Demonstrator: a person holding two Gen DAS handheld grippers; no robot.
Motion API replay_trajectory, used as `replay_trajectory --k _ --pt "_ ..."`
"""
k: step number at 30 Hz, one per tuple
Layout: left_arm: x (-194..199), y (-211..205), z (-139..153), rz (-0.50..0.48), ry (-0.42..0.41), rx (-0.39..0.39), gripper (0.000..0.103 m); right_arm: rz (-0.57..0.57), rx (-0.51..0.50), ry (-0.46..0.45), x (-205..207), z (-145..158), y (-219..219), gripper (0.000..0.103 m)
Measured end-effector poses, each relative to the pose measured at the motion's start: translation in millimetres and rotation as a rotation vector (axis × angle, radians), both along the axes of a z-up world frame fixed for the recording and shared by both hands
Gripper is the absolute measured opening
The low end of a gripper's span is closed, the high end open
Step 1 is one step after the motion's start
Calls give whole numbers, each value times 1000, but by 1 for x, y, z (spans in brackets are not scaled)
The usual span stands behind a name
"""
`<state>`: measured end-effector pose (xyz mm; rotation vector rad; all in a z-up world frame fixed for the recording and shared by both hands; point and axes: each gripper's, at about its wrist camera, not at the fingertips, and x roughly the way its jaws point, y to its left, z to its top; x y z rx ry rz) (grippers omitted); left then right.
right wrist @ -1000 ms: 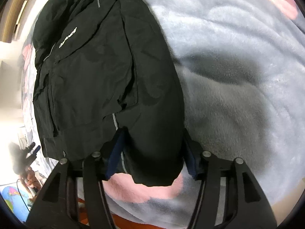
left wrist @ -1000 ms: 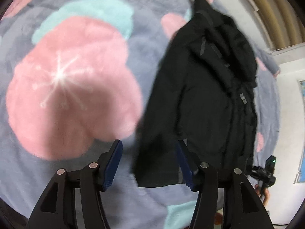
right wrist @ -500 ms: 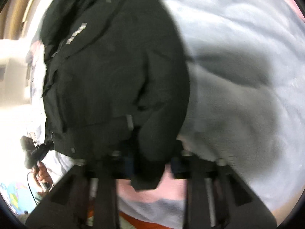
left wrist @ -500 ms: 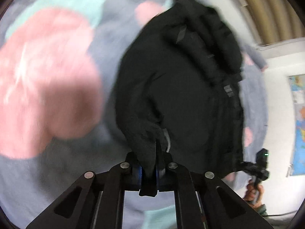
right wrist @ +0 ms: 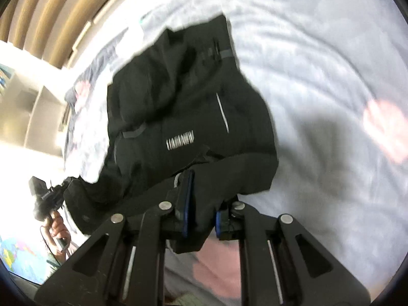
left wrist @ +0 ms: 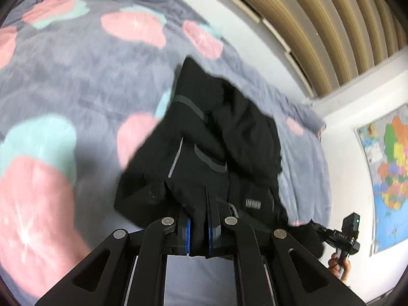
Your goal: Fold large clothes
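Pinching jacket (left wrist: 224,137) hem | L gripper (left wrist: 198,234) + R gripper (right wrist: 200,219) both clamped on fabric | long axis runs away, hood far end

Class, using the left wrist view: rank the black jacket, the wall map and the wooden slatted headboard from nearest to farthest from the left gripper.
1. The black jacket: pinched in the left gripper, straight ahead.
2. The wall map: off to the right, past the bed's edge.
3. The wooden slatted headboard: upper right, beyond the blanket's far end.

Map and headboard are close to call; this order is tentative.
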<state>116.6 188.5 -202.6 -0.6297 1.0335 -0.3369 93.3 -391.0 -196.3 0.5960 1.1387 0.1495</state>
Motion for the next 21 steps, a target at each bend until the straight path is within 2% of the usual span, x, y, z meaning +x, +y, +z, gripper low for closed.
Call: replay_trajectory --k 4,9,12,15,18,21 --pt "54 1 15 38 -56 -9 10 -3 -24 -55 55 17 -4 12" --pt "137 -11 24 50 -90 59 10 15 -105 -111 142 31 3 12" --pt "189 -19 25 75 -107 80 10 6 -146 -120 195 28 1 12" --pt "240 -33 15 87 -105 135 10 -23 -172 -73 250 5 -3 12" --pt "287 -54 -14 82 -45 244 10 -34 -188 -1 287 -29 -4 12" --pt "316 -67 -51 61 23 295 11 -26 -200 70 312 -67 0 12"
